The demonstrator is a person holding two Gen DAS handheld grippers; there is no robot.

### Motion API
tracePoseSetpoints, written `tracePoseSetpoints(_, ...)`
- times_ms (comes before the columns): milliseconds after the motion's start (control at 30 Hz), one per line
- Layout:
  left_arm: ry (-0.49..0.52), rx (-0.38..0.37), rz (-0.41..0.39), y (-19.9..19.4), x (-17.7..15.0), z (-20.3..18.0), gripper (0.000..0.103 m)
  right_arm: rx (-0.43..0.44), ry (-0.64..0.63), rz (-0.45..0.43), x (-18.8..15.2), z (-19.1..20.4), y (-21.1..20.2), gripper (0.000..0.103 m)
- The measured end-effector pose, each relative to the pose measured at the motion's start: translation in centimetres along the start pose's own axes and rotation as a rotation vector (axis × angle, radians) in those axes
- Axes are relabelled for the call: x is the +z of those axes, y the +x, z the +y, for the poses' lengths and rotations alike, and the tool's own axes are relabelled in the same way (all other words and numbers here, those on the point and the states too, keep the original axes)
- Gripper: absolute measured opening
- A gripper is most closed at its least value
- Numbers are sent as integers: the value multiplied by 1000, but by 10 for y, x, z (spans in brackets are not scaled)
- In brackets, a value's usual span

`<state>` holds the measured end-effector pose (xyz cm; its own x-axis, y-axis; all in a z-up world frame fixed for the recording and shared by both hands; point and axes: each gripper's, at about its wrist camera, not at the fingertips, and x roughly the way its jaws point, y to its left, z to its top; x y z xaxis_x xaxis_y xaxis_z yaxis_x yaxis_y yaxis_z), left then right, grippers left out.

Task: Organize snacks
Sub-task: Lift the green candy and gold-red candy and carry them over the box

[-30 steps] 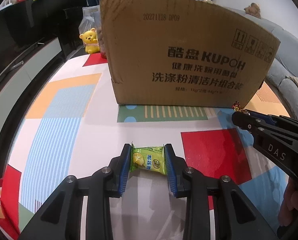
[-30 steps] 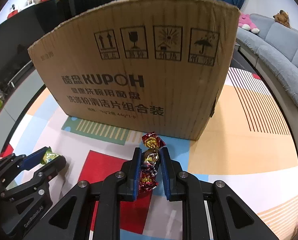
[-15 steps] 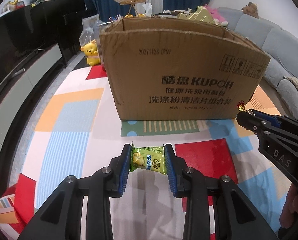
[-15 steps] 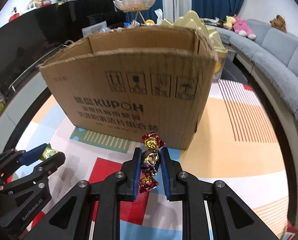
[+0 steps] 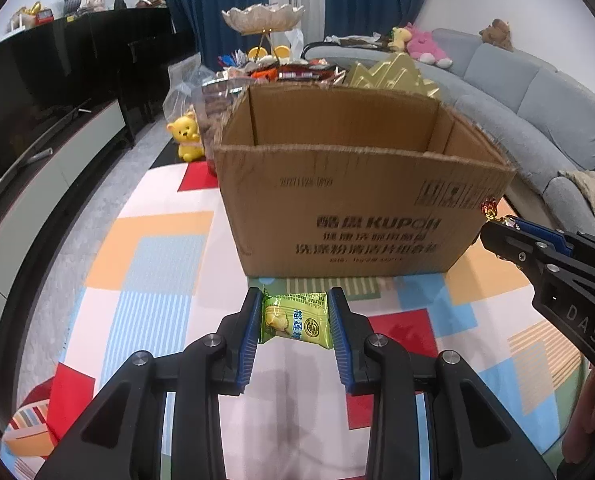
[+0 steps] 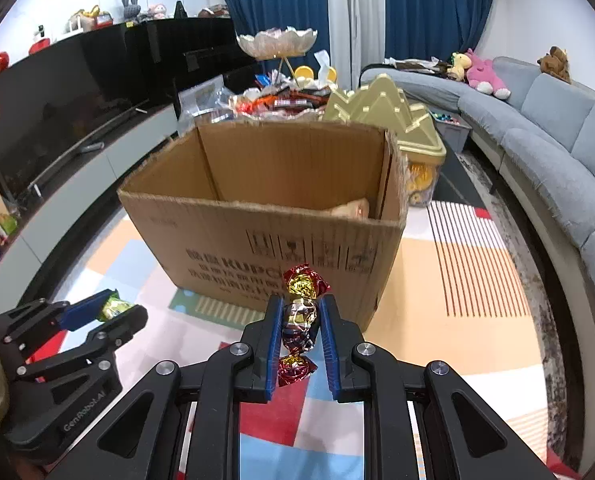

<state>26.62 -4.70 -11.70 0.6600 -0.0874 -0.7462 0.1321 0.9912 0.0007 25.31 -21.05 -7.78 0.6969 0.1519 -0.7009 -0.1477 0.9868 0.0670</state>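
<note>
Rising, the left gripper (image 5: 295, 322) holding a green sweet packet (image 5: 295, 320) and right gripper (image 6: 300, 330) pinching a red-gold foil candy (image 6: 299, 320) now see inside the open brown cardboard box (image 6: 265, 216) at twelve o'clock.

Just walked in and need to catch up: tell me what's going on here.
A person is sorting snacks with a two-finger tool in each hand. The left tool is clamped on a green plastic-wrapped snack packet; the right tool grips a red-and-gold foil-wrapped candy. Both are held in the air in front of an open brown cardboard box standing on a colourful patchwork mat. Neither snack is over the box opening yet.
</note>
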Motion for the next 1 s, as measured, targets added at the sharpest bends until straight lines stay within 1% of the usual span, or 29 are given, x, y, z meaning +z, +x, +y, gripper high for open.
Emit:
tracePoseSetpoints(133,13,0,-27,-11,10,-3,33,0,3,-18,8,-1,-8,20)
tracePoseSetpoints(400,13,-15,-57,-26,35,-5,33,2,14,-51,25,-4,-23,20)
tracePoseSetpoints(633,19,-15,-80,-27,54,-5,33,4,8,-77,41,-4,-28,20)
tracePoseSetpoints(1000,28,-17,-137,-23,90,-2,33,1,1,-106,65,-3,-22,20)
